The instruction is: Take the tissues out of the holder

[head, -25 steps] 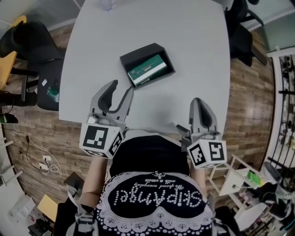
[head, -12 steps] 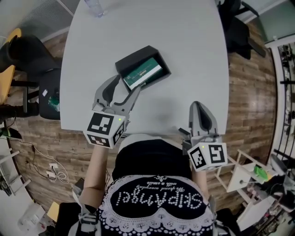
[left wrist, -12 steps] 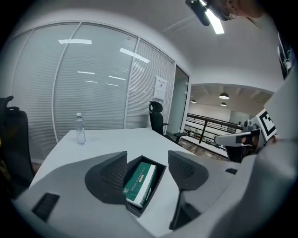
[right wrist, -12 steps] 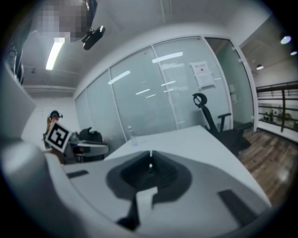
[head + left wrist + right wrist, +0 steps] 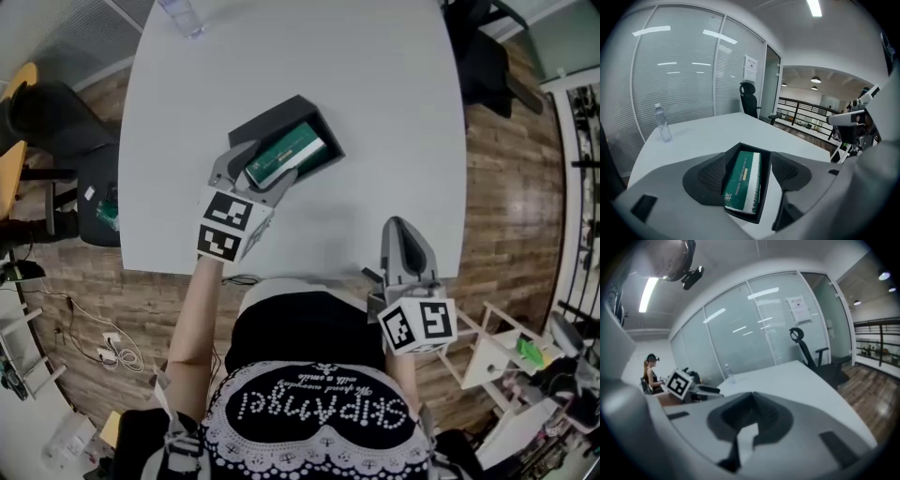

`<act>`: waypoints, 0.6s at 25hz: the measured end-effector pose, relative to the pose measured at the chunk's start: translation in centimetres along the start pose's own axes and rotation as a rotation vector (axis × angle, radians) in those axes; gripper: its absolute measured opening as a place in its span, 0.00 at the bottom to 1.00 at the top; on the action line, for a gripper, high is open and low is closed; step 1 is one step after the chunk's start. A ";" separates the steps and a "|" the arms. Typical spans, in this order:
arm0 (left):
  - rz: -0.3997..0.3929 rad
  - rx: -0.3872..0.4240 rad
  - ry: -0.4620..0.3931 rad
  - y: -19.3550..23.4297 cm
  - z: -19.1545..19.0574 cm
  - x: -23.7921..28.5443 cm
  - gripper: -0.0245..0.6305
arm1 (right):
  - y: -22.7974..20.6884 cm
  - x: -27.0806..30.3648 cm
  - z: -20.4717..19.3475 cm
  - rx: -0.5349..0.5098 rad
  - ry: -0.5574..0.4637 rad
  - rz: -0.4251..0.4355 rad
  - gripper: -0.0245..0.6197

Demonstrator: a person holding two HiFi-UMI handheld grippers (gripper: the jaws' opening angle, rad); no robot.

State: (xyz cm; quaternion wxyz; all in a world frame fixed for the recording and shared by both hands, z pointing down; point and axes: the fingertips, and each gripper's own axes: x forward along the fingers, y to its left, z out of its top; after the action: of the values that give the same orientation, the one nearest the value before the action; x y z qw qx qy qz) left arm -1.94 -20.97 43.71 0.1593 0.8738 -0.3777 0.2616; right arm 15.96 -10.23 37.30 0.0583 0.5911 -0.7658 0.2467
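A black open-topped holder (image 5: 272,120) lies on the white table (image 5: 384,103), with a green and white tissue pack (image 5: 284,156) lying in it. My left gripper (image 5: 259,172) reaches over the holder's near end. In the left gripper view its jaws (image 5: 749,176) are opening and straddle the pack (image 5: 743,180) and the holder's walls (image 5: 767,187), and the pads stand apart from the pack. My right gripper (image 5: 405,246) hovers at the table's front edge, shut and empty, with its tips together (image 5: 751,401).
A clear water bottle (image 5: 181,15) stands at the table's far left corner. Dark office chairs (image 5: 56,103) stand to the left and at the far right (image 5: 487,47). A person's torso in a black top (image 5: 309,375) is close against the near table edge.
My left gripper has moved forward from the table's near edge up to the holder, and its jaws have spread wider around the pack. The right gripper has barely shifted.
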 end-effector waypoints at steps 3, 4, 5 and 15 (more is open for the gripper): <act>-0.027 0.000 0.043 0.0 -0.8 1.9 0.52 | -0.8 0.3 -0.3 0.011 0.009 -0.009 0.09; -0.034 -0.001 0.049 0.0 -0.9 2.4 0.52 | -1.0 0.4 -0.4 0.013 0.013 -0.010 0.09; -0.040 0.002 0.055 0.1 -1.0 3.0 0.53 | -1.1 0.6 -0.5 0.016 0.016 -0.010 0.09; -0.092 0.005 0.191 -0.2 -4.4 6.5 0.56 | -1.3 1.4 -1.5 0.038 0.050 -0.004 0.09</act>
State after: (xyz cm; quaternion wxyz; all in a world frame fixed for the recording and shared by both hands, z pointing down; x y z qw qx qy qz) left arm 0.48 -22.47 51.05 0.2043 0.8618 -0.3194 0.3371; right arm 16.43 -11.01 39.56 0.0669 0.5870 -0.7582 0.2757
